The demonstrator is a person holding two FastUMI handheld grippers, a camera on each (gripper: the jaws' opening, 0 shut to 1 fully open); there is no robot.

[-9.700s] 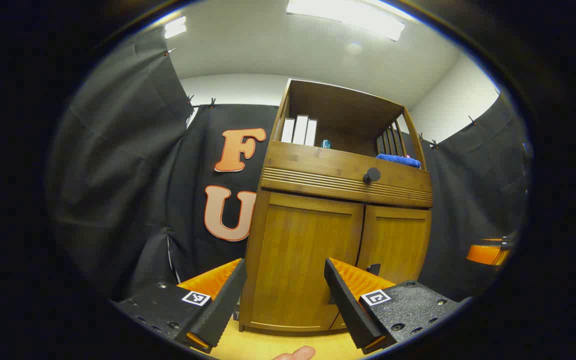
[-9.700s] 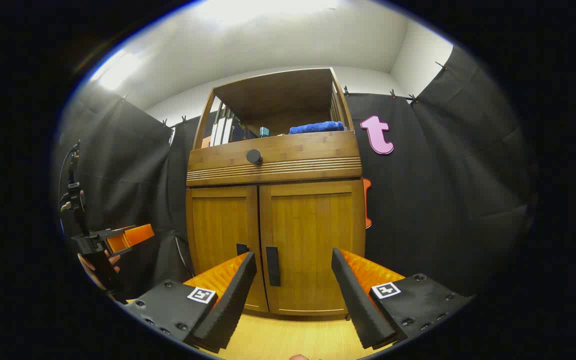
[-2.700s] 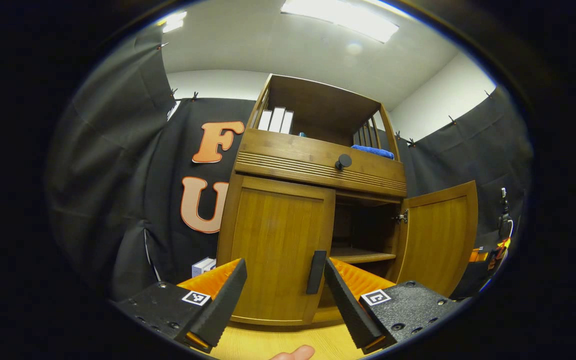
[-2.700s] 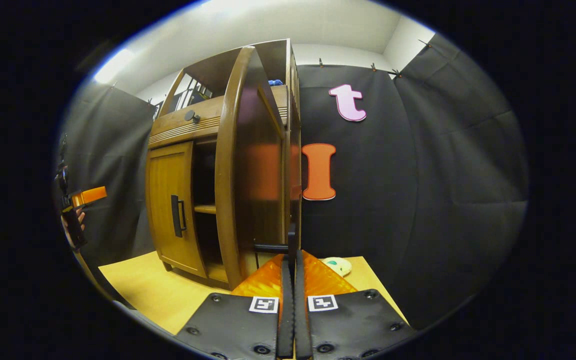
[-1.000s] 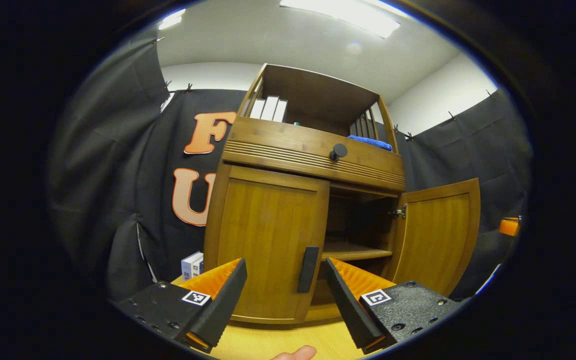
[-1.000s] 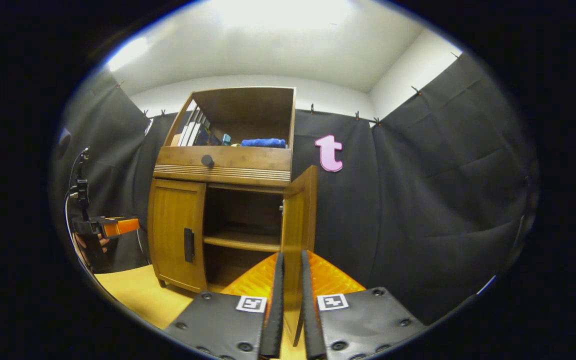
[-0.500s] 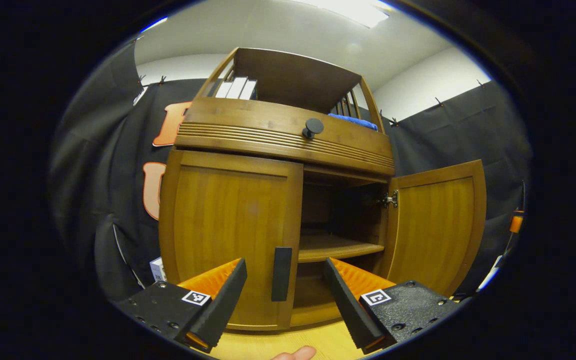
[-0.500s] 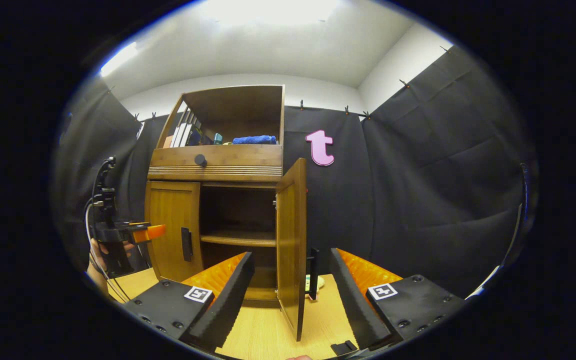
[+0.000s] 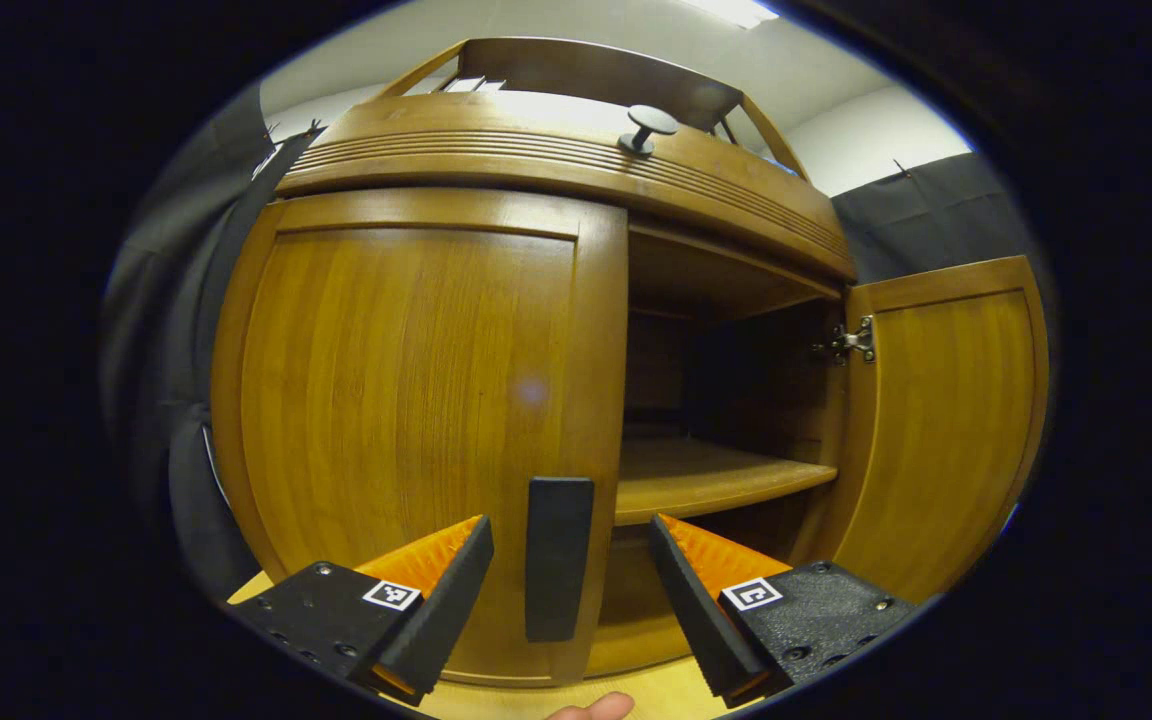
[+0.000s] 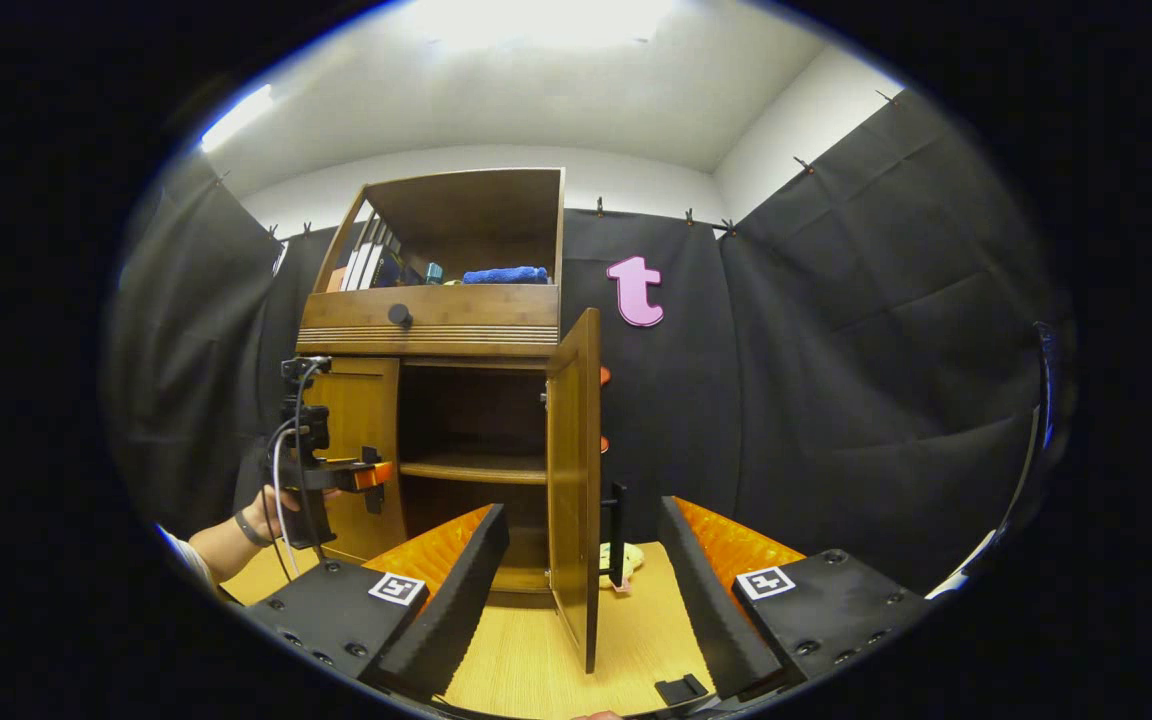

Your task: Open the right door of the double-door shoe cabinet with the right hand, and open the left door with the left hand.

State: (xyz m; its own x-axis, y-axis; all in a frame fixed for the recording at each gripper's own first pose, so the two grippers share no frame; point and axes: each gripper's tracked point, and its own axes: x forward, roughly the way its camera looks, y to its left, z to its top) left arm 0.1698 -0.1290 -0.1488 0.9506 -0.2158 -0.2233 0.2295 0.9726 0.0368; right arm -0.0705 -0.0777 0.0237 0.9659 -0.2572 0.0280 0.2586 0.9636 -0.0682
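The wooden shoe cabinet's left door (image 9: 406, 400) is closed and close in front of me. Its black handle (image 9: 558, 560) stands between the spread fingers of my left gripper (image 9: 568, 527), which is open and not pressing on it. The right door (image 9: 936, 420) is swung wide. In the right gripper view that right door (image 10: 576, 480) shows edge-on with its handle (image 10: 616, 535). My right gripper (image 10: 584, 515) is open, one finger on each side of the door's edge, not touching. The left gripper (image 10: 341, 472), in a hand, is at the left door (image 10: 361, 420).
Inside the cabinet a shelf (image 9: 716, 475) is bare. A drawer with a round knob (image 9: 648, 125) runs above the doors. Books (image 10: 366, 265) and a blue cloth (image 10: 506, 274) sit in the top bay. A small pale object (image 10: 624, 558) lies on the wooden floor (image 10: 536, 650) behind the open door.
My left gripper has moved in close until the left door's handle lies between its fingers. My right gripper opened off the right door's edge and drew back slightly.
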